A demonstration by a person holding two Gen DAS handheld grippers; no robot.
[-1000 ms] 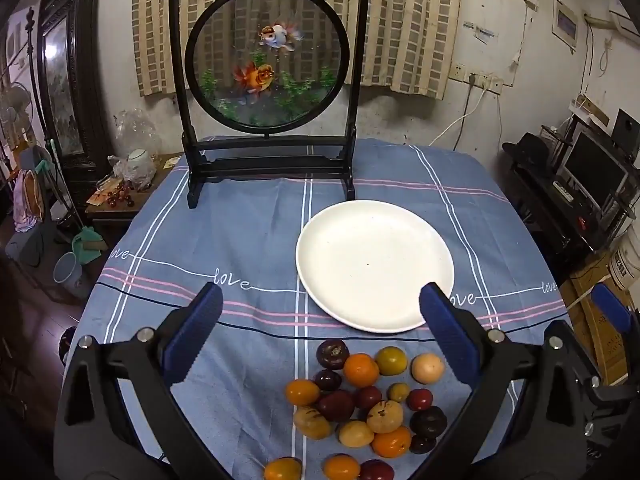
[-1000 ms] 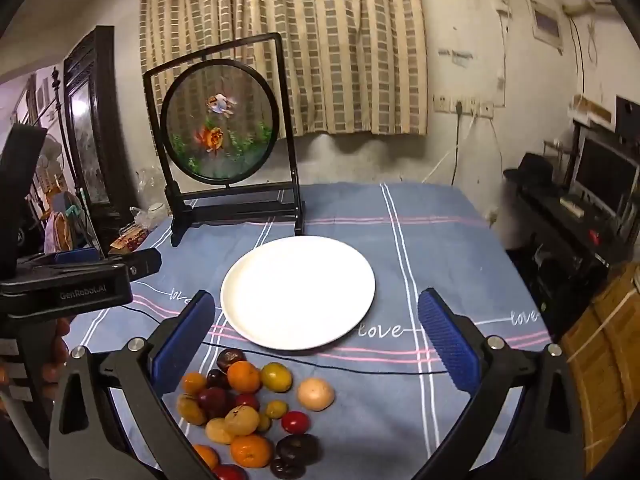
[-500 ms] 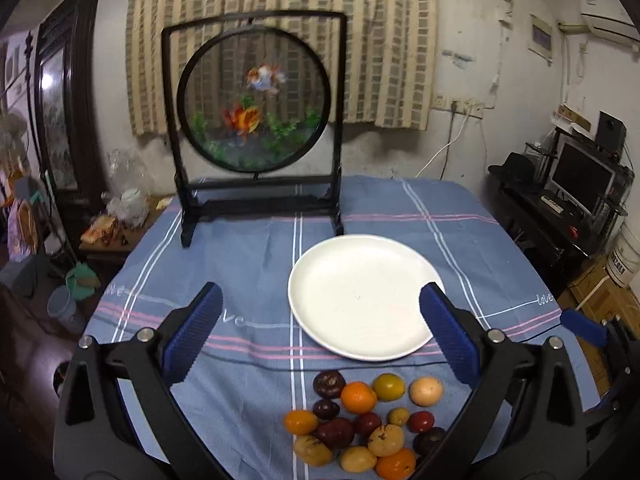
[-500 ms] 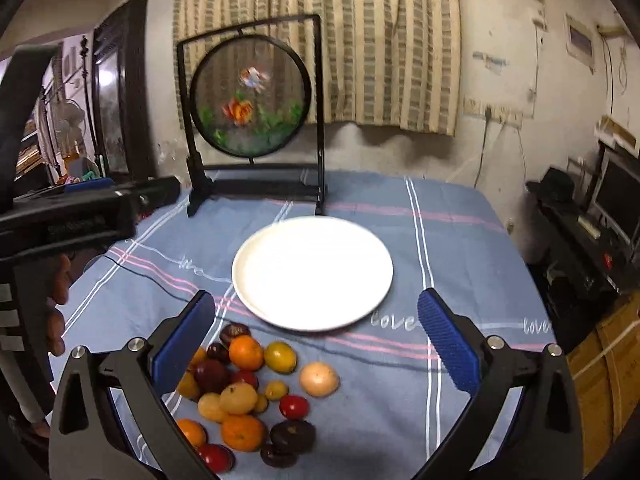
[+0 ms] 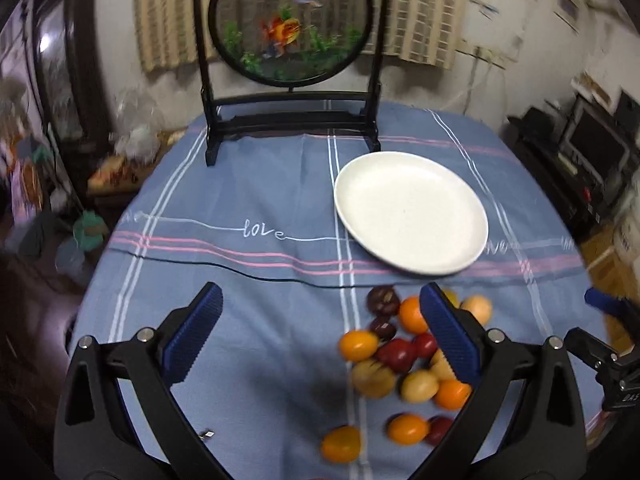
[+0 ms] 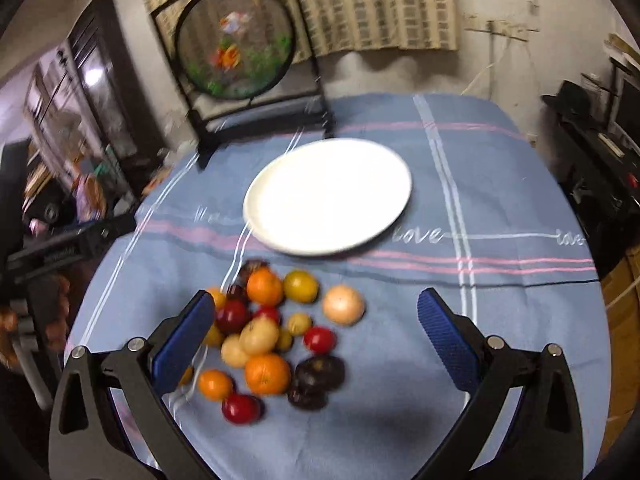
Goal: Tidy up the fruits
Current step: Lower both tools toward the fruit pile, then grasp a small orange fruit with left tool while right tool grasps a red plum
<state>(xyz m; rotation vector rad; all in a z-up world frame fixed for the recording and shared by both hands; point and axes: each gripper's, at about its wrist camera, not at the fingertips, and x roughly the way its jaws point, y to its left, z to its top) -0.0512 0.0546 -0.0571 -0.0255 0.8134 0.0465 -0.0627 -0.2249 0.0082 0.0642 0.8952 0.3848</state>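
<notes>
The heap of small fruits (image 6: 272,332) is spread on the tabletop (image 6: 500,312) just short of the empty white plate (image 6: 328,196), lying low and left between the right tongs (image 6: 310,344), which are nearer and held wide with nothing in them. The left tongs (image 5: 320,340) (equally wide and empty) are offset, the heap lying under their right finger. Compared with half a second ago, both views are lowered and closer to the heap.

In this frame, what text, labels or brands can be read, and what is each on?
"love": white script embroidered on the blue tablecloth, left of the white plate, in the left wrist view.
"love": the same script right of the plate in the right wrist view, with another near the cloth's right edge, partly legible.
Lettering on the other gripper's body: too blurred to read.
</notes>
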